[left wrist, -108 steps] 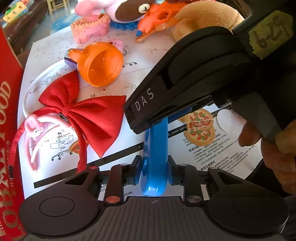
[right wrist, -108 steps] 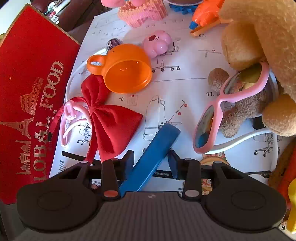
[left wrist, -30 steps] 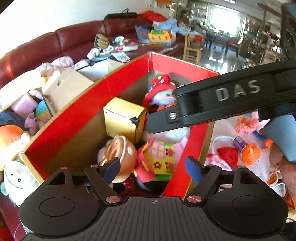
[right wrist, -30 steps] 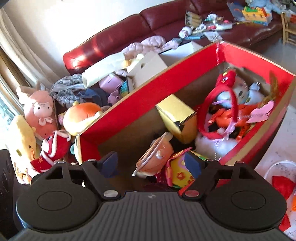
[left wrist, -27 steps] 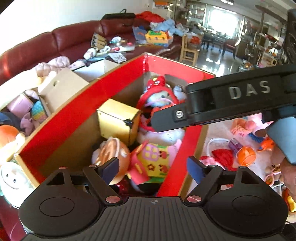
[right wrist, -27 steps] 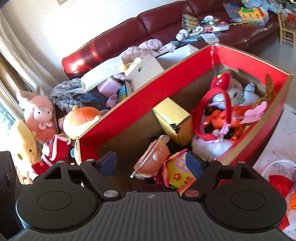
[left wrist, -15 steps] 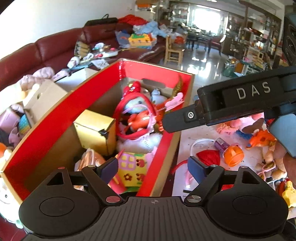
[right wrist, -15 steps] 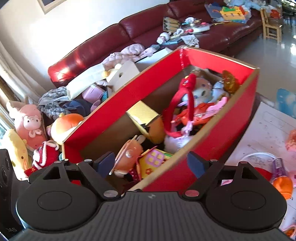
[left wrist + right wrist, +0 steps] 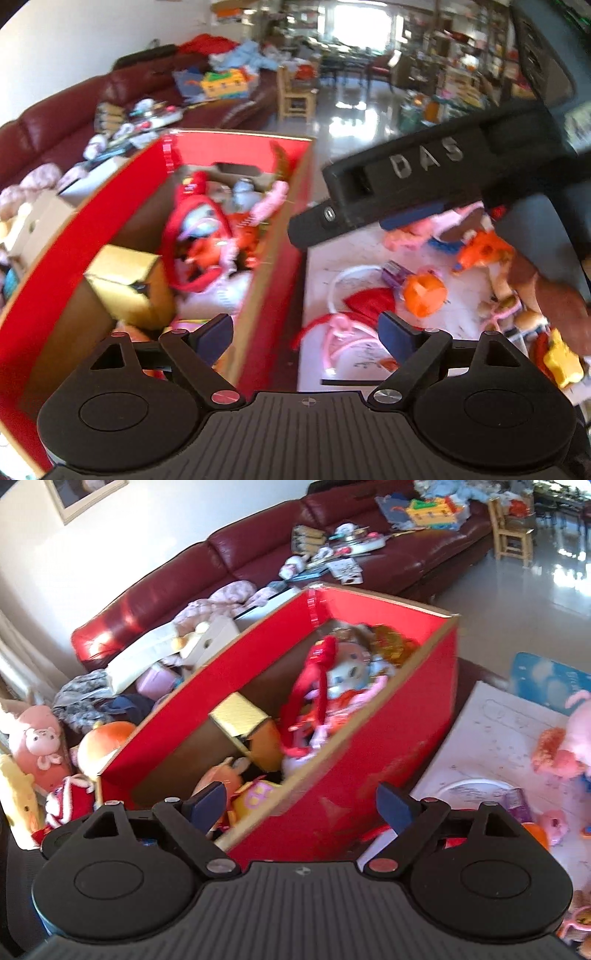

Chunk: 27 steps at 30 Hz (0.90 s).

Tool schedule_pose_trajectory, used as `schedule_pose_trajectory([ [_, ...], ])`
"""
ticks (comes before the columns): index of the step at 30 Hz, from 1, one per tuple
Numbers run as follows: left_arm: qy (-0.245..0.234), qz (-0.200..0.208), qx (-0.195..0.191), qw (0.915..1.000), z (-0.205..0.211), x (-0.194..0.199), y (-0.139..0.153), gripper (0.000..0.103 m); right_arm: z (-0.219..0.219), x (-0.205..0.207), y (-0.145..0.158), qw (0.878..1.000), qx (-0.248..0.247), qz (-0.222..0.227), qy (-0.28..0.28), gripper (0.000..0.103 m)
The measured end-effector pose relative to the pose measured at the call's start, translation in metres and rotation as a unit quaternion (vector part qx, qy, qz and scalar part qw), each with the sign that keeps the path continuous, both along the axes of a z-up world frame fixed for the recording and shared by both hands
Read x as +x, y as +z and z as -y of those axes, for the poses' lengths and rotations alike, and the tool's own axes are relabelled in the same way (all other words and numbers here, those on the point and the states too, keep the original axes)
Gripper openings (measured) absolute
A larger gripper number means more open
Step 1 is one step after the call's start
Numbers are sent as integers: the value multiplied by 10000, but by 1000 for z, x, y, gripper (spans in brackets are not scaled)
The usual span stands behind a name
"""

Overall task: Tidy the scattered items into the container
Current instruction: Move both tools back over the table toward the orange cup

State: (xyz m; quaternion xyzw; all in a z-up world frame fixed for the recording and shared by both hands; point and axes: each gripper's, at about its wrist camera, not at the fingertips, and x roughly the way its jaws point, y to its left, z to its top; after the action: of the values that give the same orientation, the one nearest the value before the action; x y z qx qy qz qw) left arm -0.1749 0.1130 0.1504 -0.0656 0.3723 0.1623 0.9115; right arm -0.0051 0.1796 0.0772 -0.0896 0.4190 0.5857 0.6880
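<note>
Red box (image 9: 388, 760) shifted leftward — both tools empty

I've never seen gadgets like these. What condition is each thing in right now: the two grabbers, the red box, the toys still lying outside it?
left gripper: open, holding nothing.
right gripper: open, holding nothing.
red box: open-topped, partly filled with toys.
gold box: inside the red box, tilted.
red bow headband: lying on the paper, outside the box.
orange cup: on its side on the paper.
</note>
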Motion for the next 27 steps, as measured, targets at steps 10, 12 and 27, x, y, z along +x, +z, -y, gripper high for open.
schedule_pose_trajectory([
  [10, -638, -603, -235, 9959, 39, 44, -55, 93, 57, 62, -61, 9907, -613, -374, -1158, 91],
  [12, -704, -733, -354, 9942, 43, 52, -72, 93, 70, 71, -78, 9856, -744, -621, -1385, 91],
  [27, -1158, -1453, -618, 9806, 54, 84, -165, 92, 113, 92, -171, 9546, -1598, -1369, -2108, 91],
])
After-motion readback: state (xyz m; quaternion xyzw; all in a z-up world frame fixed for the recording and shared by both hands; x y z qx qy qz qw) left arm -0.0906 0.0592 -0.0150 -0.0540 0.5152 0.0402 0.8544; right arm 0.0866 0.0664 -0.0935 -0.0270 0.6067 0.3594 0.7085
